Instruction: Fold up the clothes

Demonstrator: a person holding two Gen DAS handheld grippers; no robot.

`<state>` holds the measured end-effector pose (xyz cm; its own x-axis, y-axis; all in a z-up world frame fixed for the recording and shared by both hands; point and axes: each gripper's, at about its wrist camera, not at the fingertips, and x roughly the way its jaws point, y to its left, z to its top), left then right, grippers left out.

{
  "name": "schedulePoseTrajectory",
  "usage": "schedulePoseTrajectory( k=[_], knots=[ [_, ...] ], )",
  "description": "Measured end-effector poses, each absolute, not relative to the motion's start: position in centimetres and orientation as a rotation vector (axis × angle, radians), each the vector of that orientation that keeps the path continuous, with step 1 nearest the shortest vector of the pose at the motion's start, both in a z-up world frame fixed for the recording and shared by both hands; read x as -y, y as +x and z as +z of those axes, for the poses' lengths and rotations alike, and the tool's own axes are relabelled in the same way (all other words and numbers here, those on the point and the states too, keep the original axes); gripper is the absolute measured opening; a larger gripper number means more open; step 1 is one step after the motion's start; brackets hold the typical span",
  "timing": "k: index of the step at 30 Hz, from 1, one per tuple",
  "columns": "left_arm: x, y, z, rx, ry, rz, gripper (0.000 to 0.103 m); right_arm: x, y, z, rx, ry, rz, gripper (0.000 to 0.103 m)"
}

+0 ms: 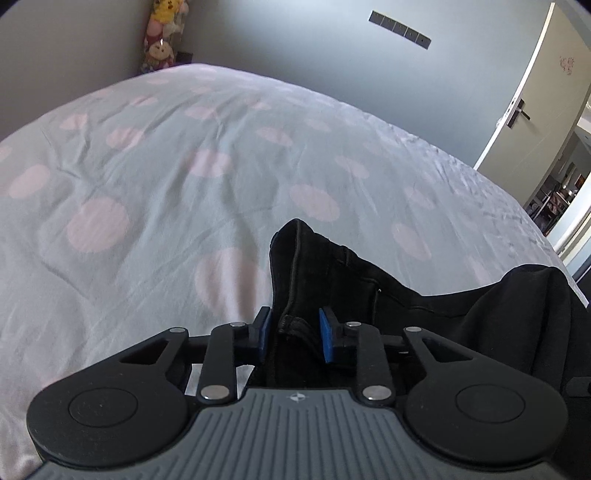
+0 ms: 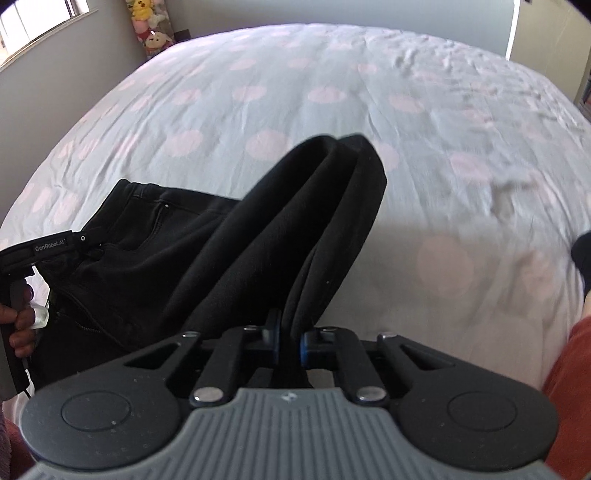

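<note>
polka-dot bed [image 2: 369,110] | black trousers [image 2: 155,236] long axis left-right | left hand-held gripper [image 1: 295,328] unclenched around waistband | right hand-held gripper [image 2: 290,345] clamping legs

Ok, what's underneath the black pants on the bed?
Under the black pants lies the bedsheet, pale with pink dots. Whatever sits directly beneath the fabric is covered and cannot be seen.

black trousers [image 2: 155,236] — lower part cut off | plush toys [image 2: 149,22] — blurred
</note>
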<state>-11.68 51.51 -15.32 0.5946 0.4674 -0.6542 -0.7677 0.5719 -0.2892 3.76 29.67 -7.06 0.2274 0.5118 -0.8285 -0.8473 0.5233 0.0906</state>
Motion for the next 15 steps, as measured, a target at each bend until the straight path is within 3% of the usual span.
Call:
schedulePoseTrajectory(
  k=[15],
  knots=[
    [-54.7, -26.2, -6.9, 0.017, -0.616, 1.205, 0.023, -42.8, -4.5, 8.4, -0.414, -0.512, 1.314, 0.008]
  ],
)
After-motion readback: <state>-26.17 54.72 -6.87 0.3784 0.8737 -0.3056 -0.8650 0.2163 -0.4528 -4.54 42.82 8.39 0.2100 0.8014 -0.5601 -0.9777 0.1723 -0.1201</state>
